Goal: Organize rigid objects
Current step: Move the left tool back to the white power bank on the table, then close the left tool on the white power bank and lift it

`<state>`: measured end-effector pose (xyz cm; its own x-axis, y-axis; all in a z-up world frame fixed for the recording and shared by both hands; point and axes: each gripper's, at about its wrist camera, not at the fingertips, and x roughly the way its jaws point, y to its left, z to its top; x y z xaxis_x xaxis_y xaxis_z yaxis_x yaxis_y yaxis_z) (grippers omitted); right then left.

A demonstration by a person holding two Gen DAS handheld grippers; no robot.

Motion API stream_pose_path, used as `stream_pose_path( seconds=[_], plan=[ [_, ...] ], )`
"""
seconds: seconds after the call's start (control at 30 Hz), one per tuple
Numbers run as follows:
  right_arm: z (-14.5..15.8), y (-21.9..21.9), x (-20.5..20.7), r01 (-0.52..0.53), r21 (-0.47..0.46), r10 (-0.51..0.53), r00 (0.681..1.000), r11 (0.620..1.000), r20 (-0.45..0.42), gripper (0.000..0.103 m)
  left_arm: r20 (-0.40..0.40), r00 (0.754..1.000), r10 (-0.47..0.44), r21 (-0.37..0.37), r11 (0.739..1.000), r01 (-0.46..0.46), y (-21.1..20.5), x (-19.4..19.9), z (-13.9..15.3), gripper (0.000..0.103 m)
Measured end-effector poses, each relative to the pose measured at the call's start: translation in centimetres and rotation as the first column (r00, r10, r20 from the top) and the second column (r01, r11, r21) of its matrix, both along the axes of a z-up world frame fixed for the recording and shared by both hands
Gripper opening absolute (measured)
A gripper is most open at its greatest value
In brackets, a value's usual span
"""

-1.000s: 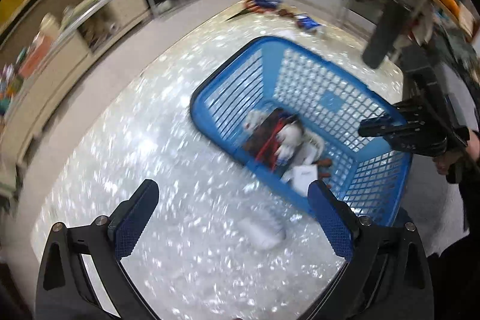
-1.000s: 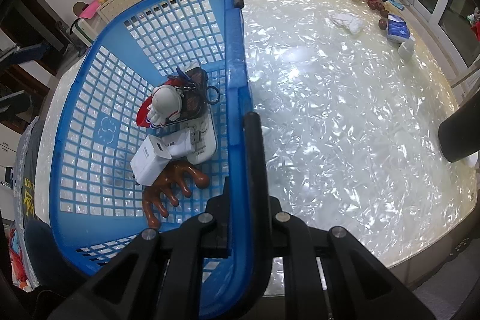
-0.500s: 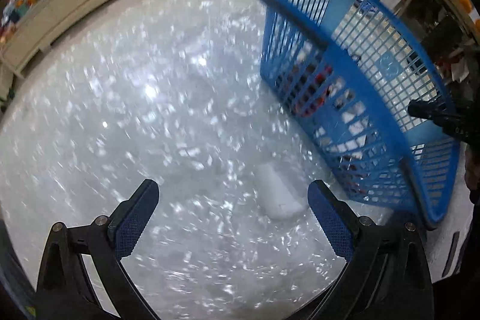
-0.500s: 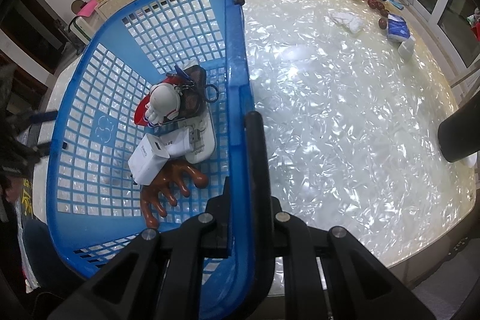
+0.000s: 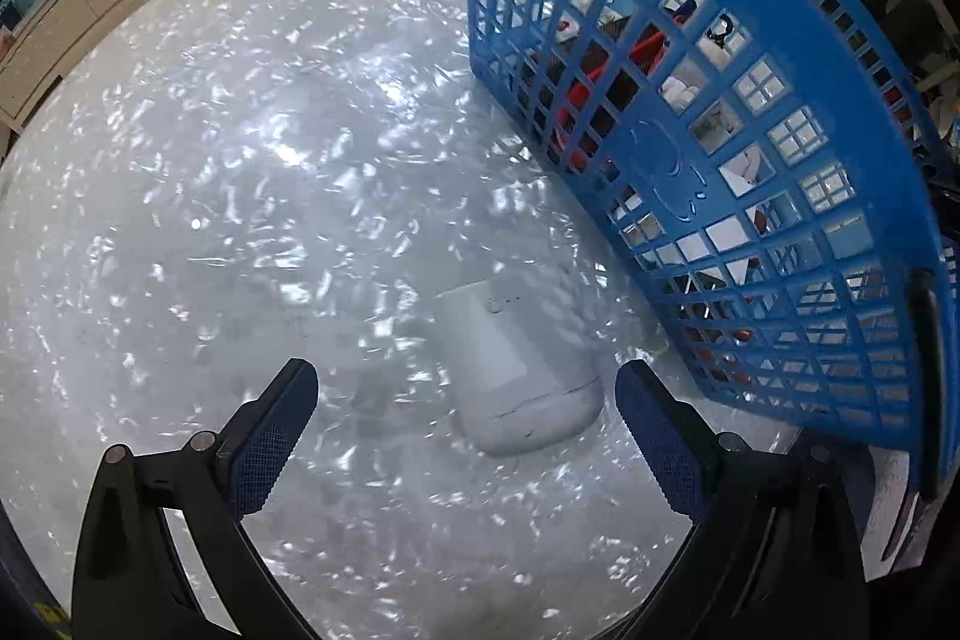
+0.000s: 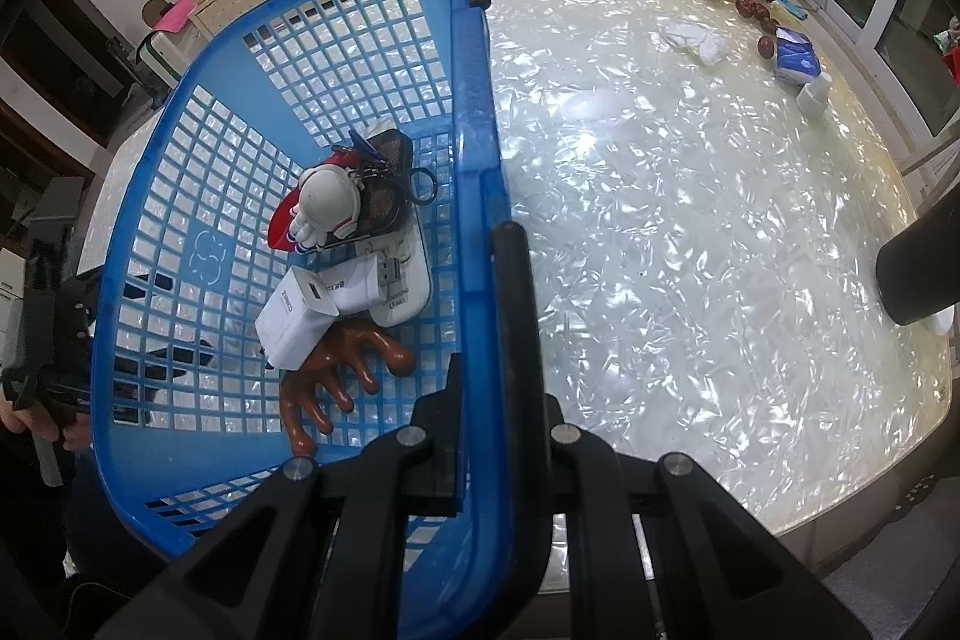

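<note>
- Over on the left wrist view, the left gripper (image 5: 462, 424) is hanging just above the shiny tabletop (image 5: 210, 160) with its jaws spread wide, not holding anything.
- A white case (image 5: 516, 364) is lying flat on the tabletop between those jaws, closer to the right one, touching neither as far as I can see.
- Just right of it the blue basket (image 5: 690, 172) is standing, mesh wall facing the camera, stuff inside only peeking through the holes.
- Switching to the right wrist view, the right gripper (image 6: 480, 340) is clamping the basket's near rim, jaws closed on the blue wall.
- Inside the basket: a white astronaut figure (image 6: 324, 208), a white charger (image 6: 300, 316) and a brown antler-shaped thing (image 6: 342, 376), all piled together near the middle of the floor.
- Far across the tabletop a blue tissue pack (image 6: 797, 59) is sitting near the edge.
</note>
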<state>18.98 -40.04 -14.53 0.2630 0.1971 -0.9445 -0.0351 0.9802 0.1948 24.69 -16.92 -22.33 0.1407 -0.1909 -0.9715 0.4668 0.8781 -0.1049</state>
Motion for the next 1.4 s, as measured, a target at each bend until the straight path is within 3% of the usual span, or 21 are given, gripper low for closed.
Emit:
stream_pose_path(
  seconds=[0.27,0.6,0.7,0.8,0.87,0.93,1.17,1.4],
  plan=[
    [0.0,0.0,-0.1,0.002,0.003,-0.002,1.000,1.000,0.002,0.010,-0.019,0.999,0.035,0.031,0.999,-0.034,-1.9,0.5,-1.7,0.100],
    [0.0,0.0,-0.1,0.002,0.001,-0.003,1.000,1.000,0.002,0.010,-0.012,0.996,0.087,-0.013,0.996,-0.087,-0.6,2.1,-2.7,0.100],
    [0.0,0.1,-0.1,0.004,0.001,-0.004,1.000,1.000,0.002,0.010,0.028,0.997,0.076,0.045,0.996,-0.077,-0.5,1.7,-3.3,0.099],
    [0.1,0.2,-0.1,0.005,0.001,-0.005,1.000,1.000,0.003,0.010,0.066,0.995,0.072,0.063,0.995,-0.076,-0.5,1.2,-3.3,0.089],
    [0.1,0.2,-0.1,0.007,0.002,-0.007,1.000,1.000,0.004,0.010,0.081,0.994,0.067,0.053,0.996,-0.071,-0.5,1.2,-2.7,0.070],
    [0.1,0.2,-0.1,0.006,0.002,-0.006,1.000,1.000,0.004,0.010,0.083,0.995,0.050,0.053,0.997,-0.055,-0.9,0.8,-2.0,0.060],
    [0.1,0.2,-0.2,0.008,0.002,-0.008,1.000,1.000,0.003,0.010,0.077,0.996,0.037,0.051,0.998,-0.041,-0.7,0.8,-1.5,0.059],
    [0.1,0.2,-0.2,0.014,-0.002,-0.014,1.000,1.000,0.000,0.010,0.154,0.988,0.018,0.069,0.997,-0.029,1.3,0.7,2.4,0.059]
  ],
)
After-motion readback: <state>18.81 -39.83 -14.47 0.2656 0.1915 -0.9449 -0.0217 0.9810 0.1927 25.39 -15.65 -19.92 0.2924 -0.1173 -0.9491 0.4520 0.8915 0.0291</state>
